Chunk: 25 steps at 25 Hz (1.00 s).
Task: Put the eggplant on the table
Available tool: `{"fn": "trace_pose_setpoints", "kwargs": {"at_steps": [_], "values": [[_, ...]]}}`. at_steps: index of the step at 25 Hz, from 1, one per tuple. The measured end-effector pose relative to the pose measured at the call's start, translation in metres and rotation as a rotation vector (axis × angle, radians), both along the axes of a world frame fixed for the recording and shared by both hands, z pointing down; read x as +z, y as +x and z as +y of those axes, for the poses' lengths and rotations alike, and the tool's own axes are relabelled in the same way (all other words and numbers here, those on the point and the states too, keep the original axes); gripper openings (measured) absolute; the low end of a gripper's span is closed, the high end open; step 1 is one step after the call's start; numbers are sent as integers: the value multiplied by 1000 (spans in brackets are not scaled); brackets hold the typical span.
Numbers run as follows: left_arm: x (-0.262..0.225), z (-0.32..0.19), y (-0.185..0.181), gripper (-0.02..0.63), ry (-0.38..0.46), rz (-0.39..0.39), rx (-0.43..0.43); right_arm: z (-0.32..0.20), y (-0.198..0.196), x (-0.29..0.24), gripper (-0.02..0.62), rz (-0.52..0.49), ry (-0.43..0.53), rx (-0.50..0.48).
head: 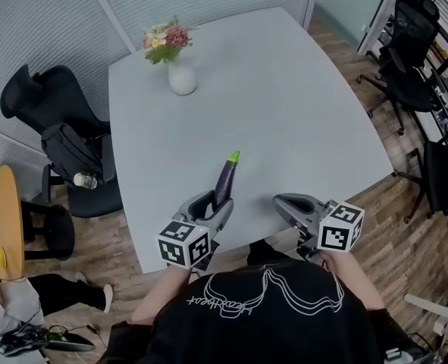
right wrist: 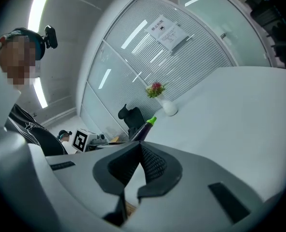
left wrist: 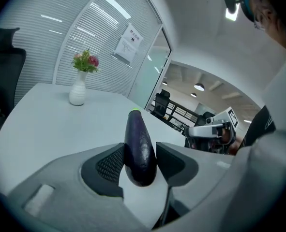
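While left claw [head: 215, 201] grips eggplant [head: 226, 177] — base hidden overhead — right claw [head: 280, 201] sits closed, empty.

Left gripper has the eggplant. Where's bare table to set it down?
Nearly all of the table is bare: from the eggplant ahead to the far edge and across to the right edge. Only the vase stands on it, near the far left corner. Tightest is the near edge, where the left gripper and right gripper sit.

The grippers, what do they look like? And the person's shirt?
The left gripper and right gripper are smooth grey shells with dark ridged pads. Each carries a white cube with black square markers. The shirt is black with white line art.
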<state>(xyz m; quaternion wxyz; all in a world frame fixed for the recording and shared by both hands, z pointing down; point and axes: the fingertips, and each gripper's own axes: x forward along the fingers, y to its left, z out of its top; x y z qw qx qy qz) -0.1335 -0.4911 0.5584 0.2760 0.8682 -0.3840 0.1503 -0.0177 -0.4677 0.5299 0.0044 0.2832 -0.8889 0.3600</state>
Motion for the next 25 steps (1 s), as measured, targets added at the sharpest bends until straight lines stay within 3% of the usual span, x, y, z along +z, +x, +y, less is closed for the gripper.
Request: {"fn": "trace_pose_setpoints", "kwargs": {"at_steps": [12,25], "values": [[86,-53,-3,213,-108,-75,-22,-50,3,45,9,5,-91,16],[141,-57,-6,213,-202,-130,-18,-56,4,67,8,25,-141,11]]}}
